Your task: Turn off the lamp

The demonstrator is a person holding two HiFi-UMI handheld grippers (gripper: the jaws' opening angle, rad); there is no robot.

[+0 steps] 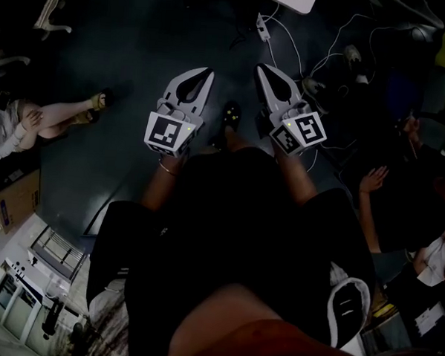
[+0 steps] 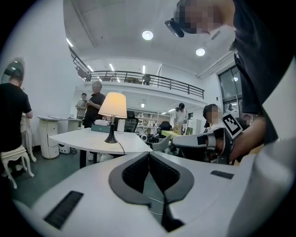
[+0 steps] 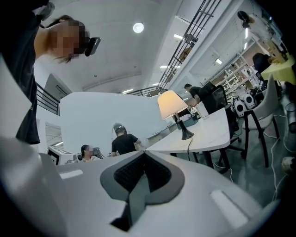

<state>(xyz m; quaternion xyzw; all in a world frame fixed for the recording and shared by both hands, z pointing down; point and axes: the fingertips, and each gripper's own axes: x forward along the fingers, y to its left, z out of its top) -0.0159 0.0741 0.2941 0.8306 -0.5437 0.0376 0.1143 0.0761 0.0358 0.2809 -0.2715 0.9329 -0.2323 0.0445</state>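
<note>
"Holding anything in either gripper?"

"No. My left gripper (image 2: 149,155) has its jaws pressed together with nothing between them. My right gripper (image 3: 143,152) is the same, closed and empty. They sit side by side in front of me, both pointing out across the room."

"And the lamp?"

"The table lamp (image 2: 113,111) stands upright on a white table (image 2: 88,139), well apart from both grippers. Its cream shade glows, so it is lit. A dark cord (image 2: 121,146) runs from its black base across the tabletop toward the near edge."
</note>
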